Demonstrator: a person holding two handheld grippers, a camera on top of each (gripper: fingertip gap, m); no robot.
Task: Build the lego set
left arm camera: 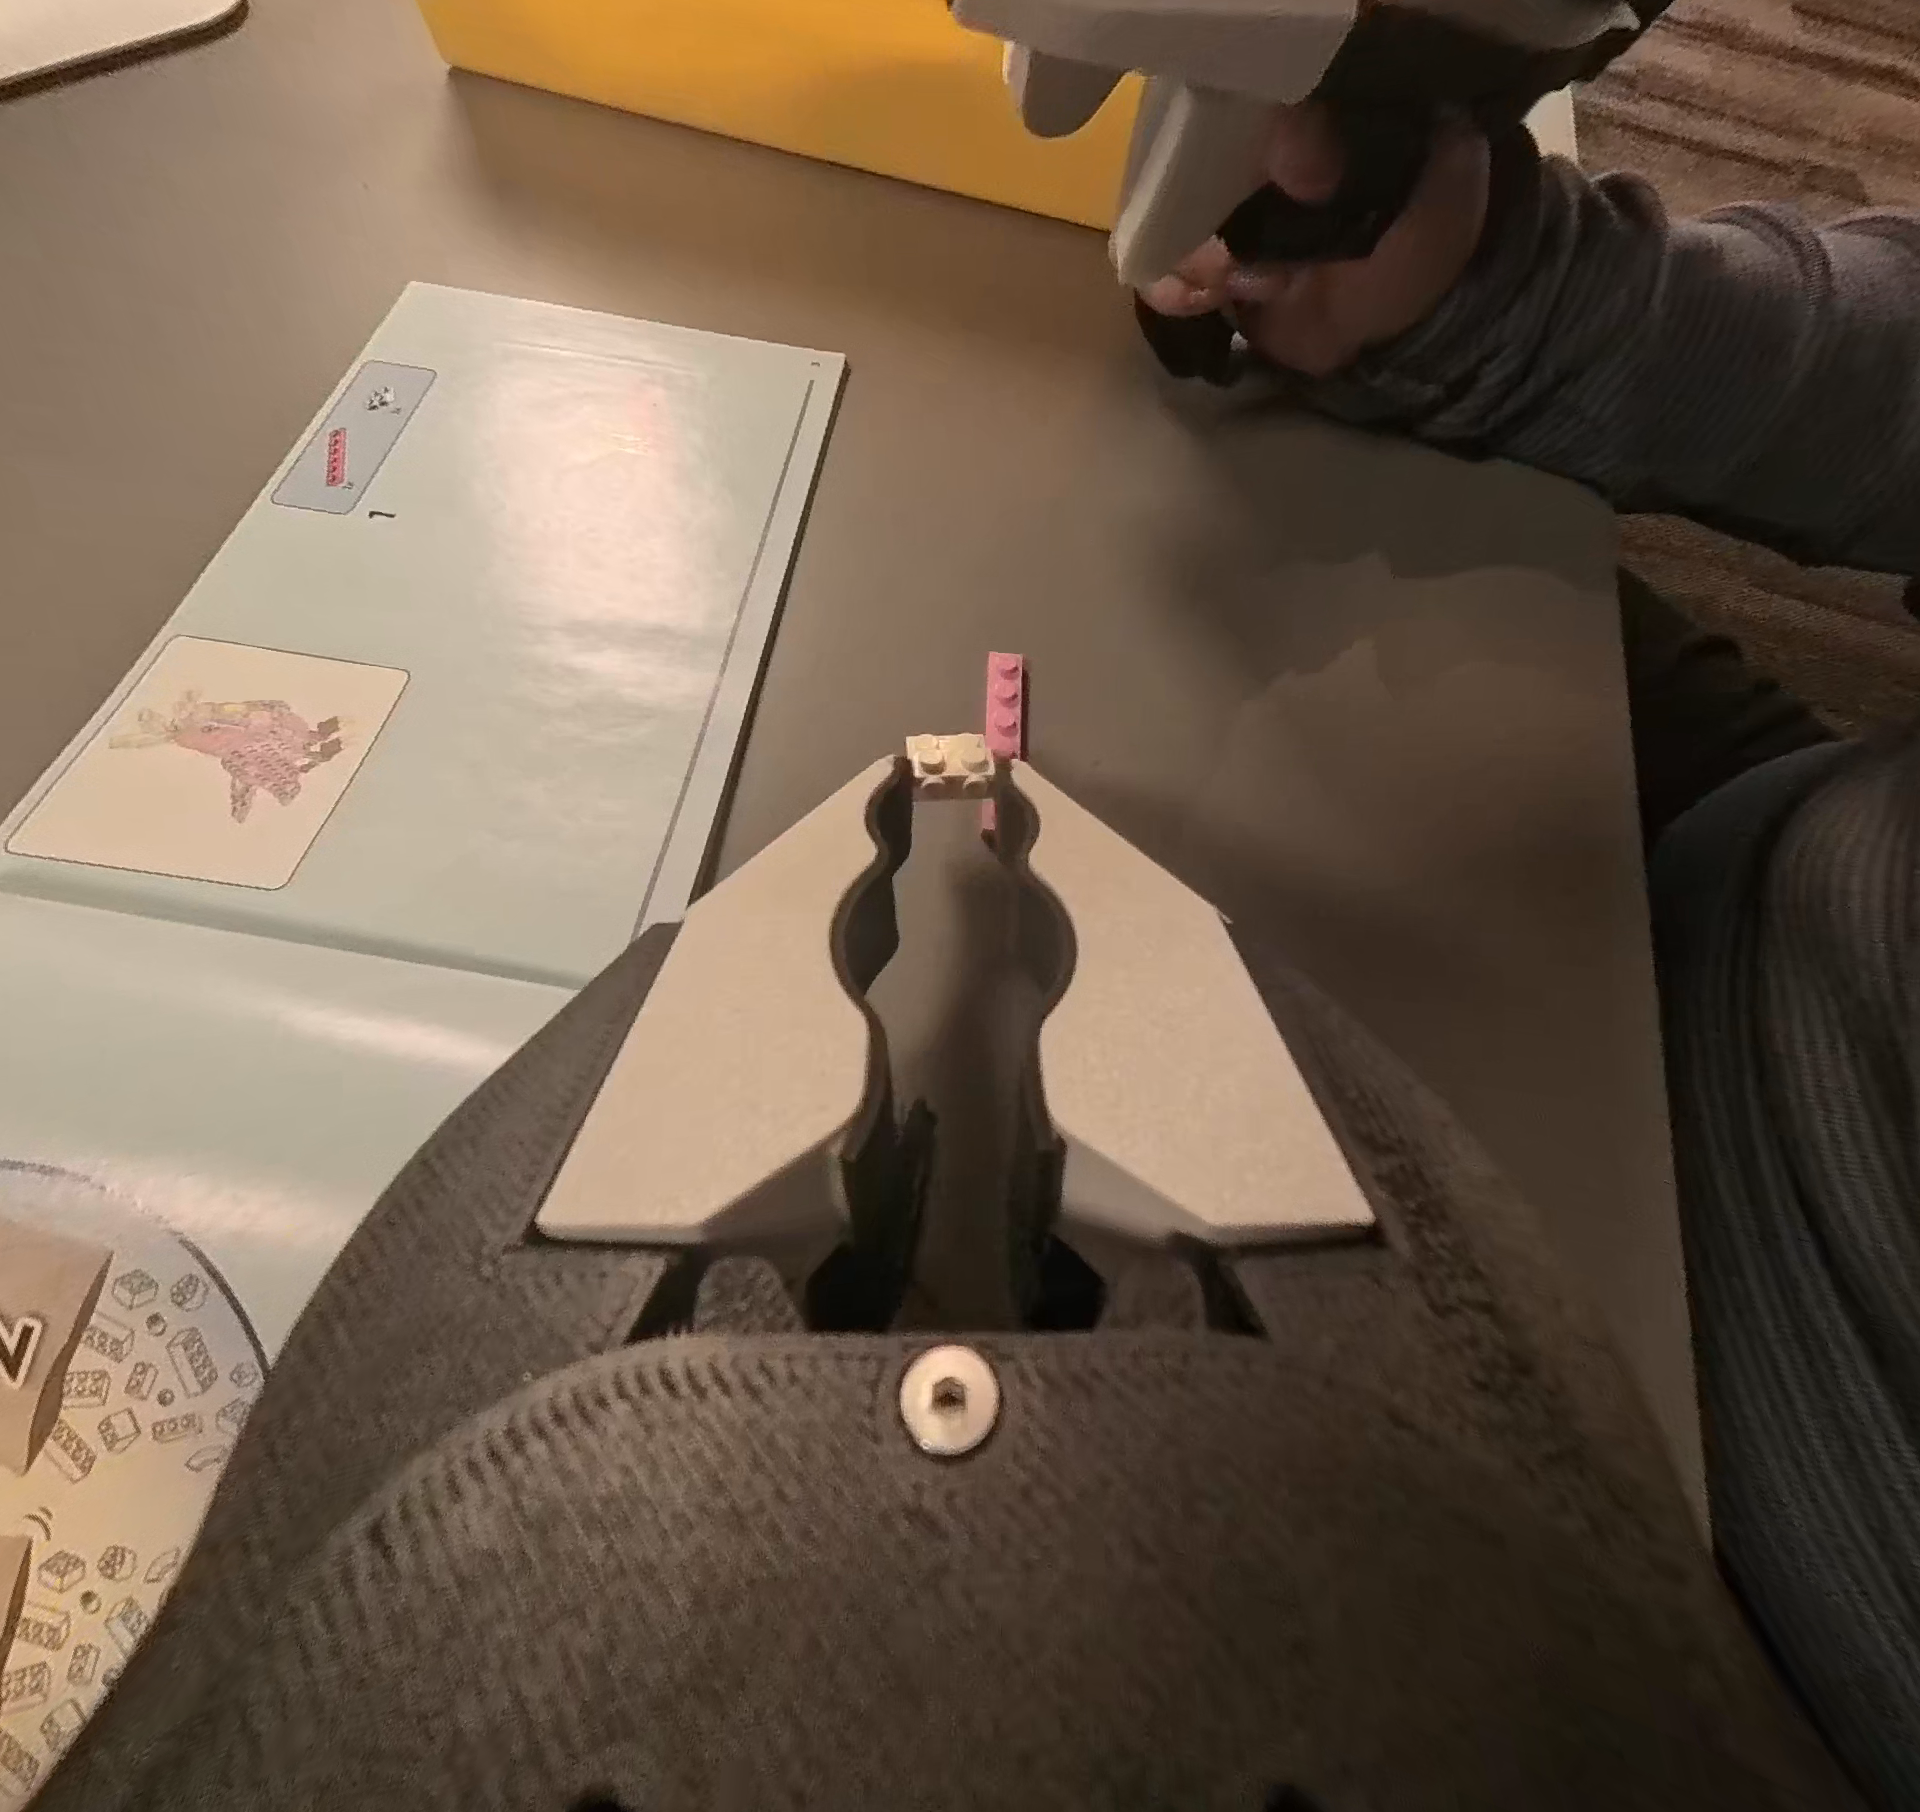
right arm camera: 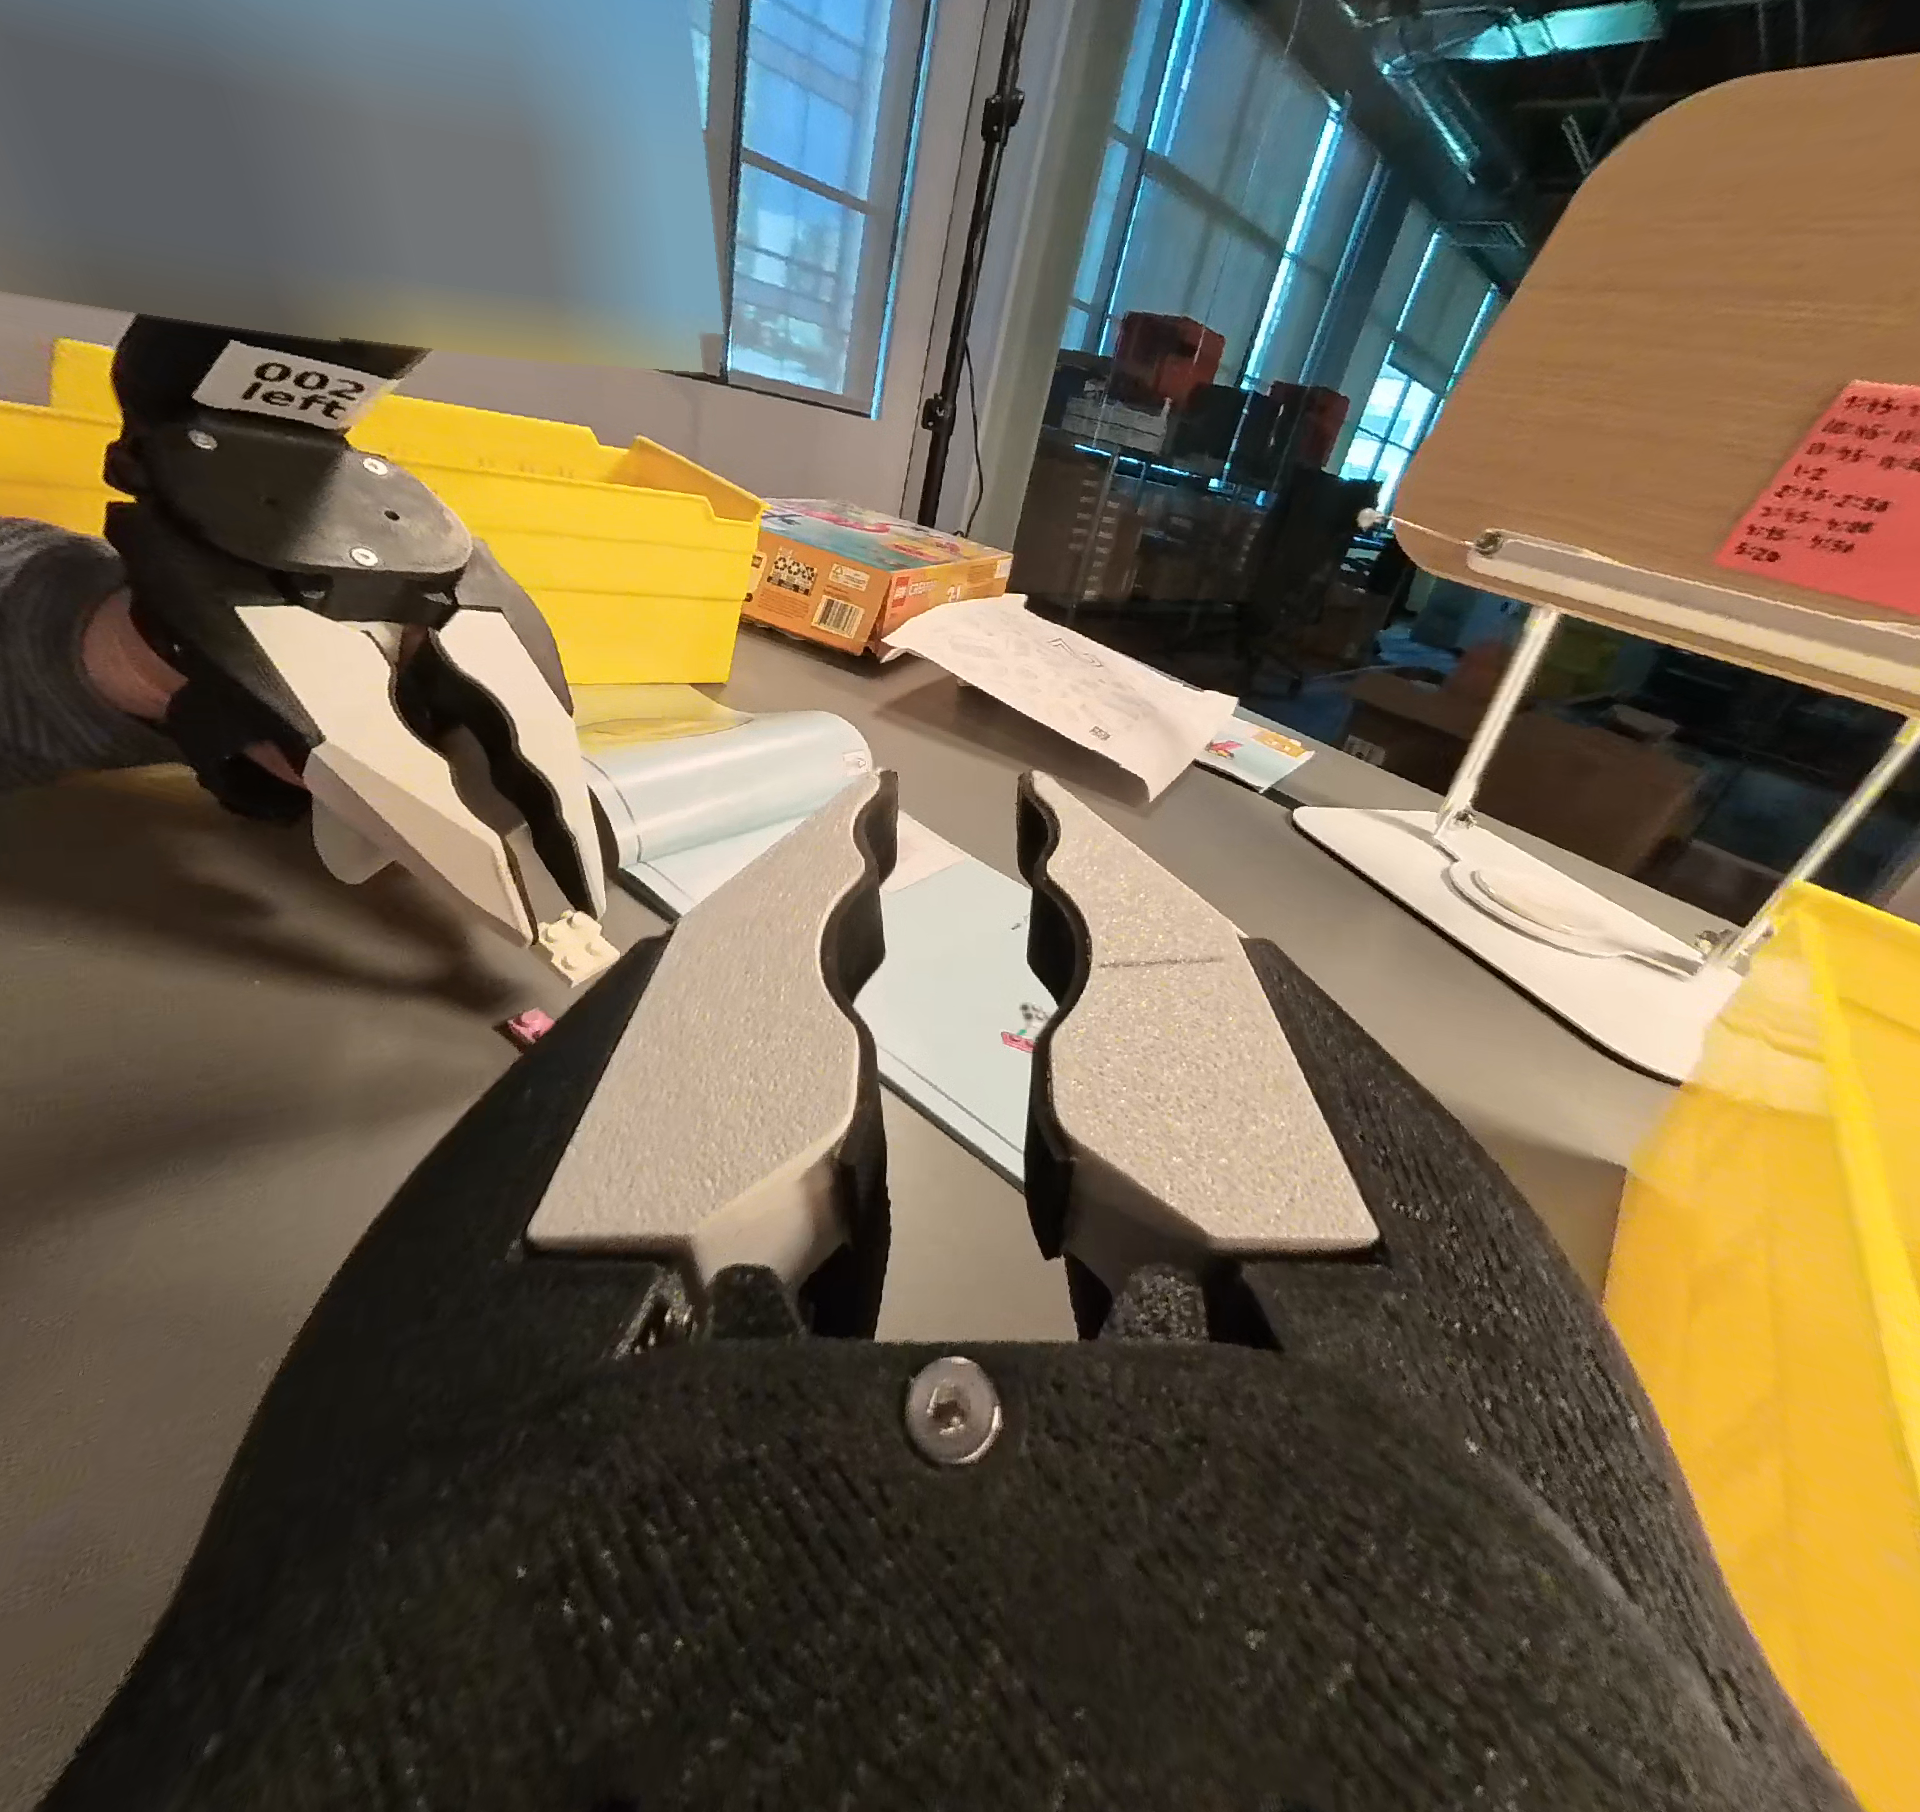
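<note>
The left claw (left arm camera: 961,775) pinches a small white brick (left arm camera: 945,761) at its very tips, both fingertips pressed to the brick's sides, held just above the grey bench (left arm camera: 1195,557). In the left wrist view a long pink plate (left arm camera: 1006,713) lies on the bench right under and beyond the tips, running away from the camera along the right fingertip; whether the white brick touches it cannot be told. An open pale blue instruction booklet (left arm camera: 540,557) lies to the left, a yellow bin (left arm camera: 727,27) stands beyond it, and the right claw (left arm camera: 1101,152) hangs high at the upper right, gripped by a gloved hand (left arm camera: 1320,287) with the forearm resting on the bench. The right wrist view shows what the first cannot: the right claw (right arm camera: 951,806) spread with bare space between its fingers, raised over the booklet (right arm camera: 956,1035). It also shows the left claw (right arm camera: 556,915) from the side, tilted down, the white brick (right arm camera: 574,947) jutting from its tips and only 1 end of the pink plate (right arm camera: 528,1027) peeping out below. Farther back sit a cardboard toy box (right arm camera: 862,578), a curled printed sheet (right arm camera: 1081,692), a wooden board on a clear stand (right arm camera: 1662,360) bearing a pink note (right arm camera: 1839,484), and a second yellow bin (right arm camera: 1787,1243) close at the right.
</note>
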